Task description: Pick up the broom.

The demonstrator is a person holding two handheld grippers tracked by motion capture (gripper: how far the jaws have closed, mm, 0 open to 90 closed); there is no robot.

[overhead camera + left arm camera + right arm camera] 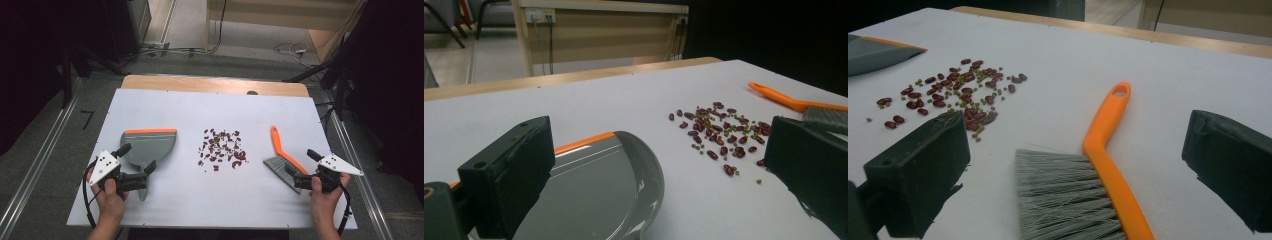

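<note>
A grey dustpan (150, 145) with an orange lip lies on the left of the white board (200, 200). Red and green beans (222, 149) are scattered mid-board. To their right lies an orange-handled brush (280, 147) with grey bristles. My left gripper (136, 158) is open over the dustpan's handle end, the pan (594, 185) lying between its jaws, beans (719, 132) beyond. My right gripper (302, 162) is open astride the brush head; the brush (1108, 145) lies between the jaws with a gap each side. Beans (953, 97) spread to the upper left of that view.
The board rests on a wooden table (200, 84) whose far edge shows beyond it. Cables (290, 49) and dark stands sit on the floor behind. Metal rails (35, 165) run along both sides of the table.
</note>
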